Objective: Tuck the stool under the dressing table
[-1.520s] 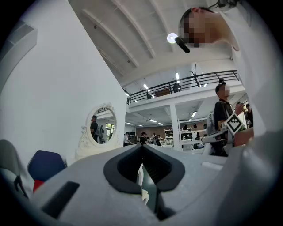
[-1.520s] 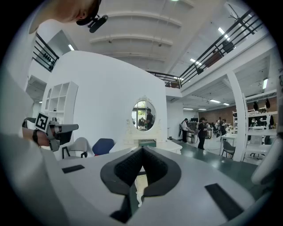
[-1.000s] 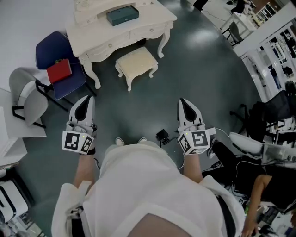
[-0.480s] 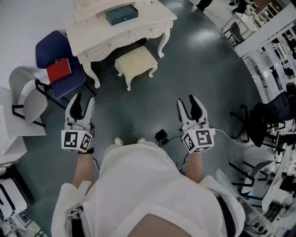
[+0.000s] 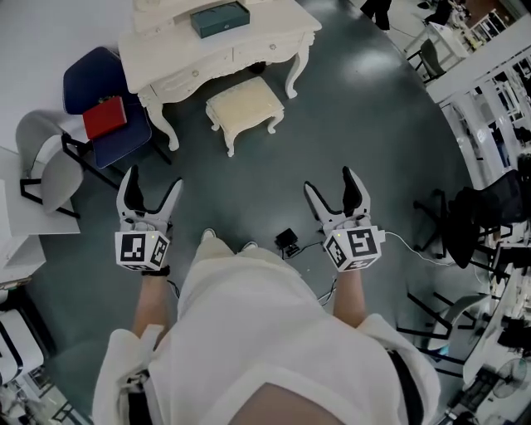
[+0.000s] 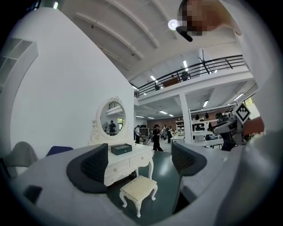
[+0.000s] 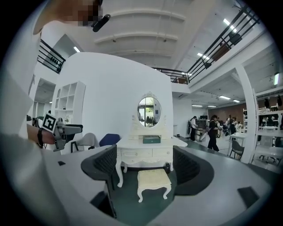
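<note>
A cream stool (image 5: 244, 106) with carved legs stands on the dark floor just in front of the white dressing table (image 5: 217, 51), outside the table's knee space. The stool (image 6: 139, 189) shows between the left jaws, and the stool (image 7: 153, 181) shows between the right jaws, far off in both. My left gripper (image 5: 149, 192) is held well short of it at the lower left, jaws opening with nothing between them. My right gripper (image 5: 336, 188) is at the lower right, jaws opening and likewise empty.
A teal box (image 5: 220, 17) lies on the table top. A blue chair (image 5: 108, 104) with a red item (image 5: 104, 117) and a grey chair (image 5: 46, 162) stand left of the table. A black plug and cable (image 5: 288, 241) lie on the floor by my feet. Office chairs (image 5: 477, 216) crowd the right.
Both grippers went from shut to wide open. The hands have sunk a little and the right one has shifted slightly.
</note>
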`<action>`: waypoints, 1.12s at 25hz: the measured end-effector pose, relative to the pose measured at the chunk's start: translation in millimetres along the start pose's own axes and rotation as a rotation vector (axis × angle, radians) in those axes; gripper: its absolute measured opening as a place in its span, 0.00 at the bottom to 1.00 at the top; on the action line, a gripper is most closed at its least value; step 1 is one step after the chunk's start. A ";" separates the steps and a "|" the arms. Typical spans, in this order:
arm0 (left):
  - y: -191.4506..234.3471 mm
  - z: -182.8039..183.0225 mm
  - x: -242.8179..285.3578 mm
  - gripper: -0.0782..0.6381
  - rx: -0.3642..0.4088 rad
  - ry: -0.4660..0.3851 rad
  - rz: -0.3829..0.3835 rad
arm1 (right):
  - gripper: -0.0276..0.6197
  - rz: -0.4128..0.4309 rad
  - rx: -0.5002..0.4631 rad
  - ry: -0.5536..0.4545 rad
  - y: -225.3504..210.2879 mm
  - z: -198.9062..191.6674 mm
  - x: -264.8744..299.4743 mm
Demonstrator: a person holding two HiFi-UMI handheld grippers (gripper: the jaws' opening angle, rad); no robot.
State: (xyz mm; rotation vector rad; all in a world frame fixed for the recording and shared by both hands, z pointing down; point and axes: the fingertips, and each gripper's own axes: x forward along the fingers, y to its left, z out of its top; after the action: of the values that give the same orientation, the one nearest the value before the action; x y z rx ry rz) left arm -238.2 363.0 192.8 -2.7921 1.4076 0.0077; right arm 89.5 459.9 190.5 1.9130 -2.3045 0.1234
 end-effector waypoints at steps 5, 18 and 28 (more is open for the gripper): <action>-3.0 -21.7 15.1 0.73 -0.033 0.038 0.002 | 0.63 0.021 -0.009 0.041 -5.5 -14.1 15.5; 45.1 -70.2 167.0 0.73 -0.120 0.108 -0.068 | 0.61 0.041 0.012 0.125 -43.8 -18.3 158.4; 104.0 -74.0 320.2 0.73 -0.143 0.115 -0.150 | 0.57 0.031 0.059 0.148 -82.2 12.2 301.3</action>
State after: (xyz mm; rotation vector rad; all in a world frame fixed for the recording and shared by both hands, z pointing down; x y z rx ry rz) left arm -131.5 42.6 262.1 -3.0551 1.2622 -0.0561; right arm 115.5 150.4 225.0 1.8276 -2.2569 0.3282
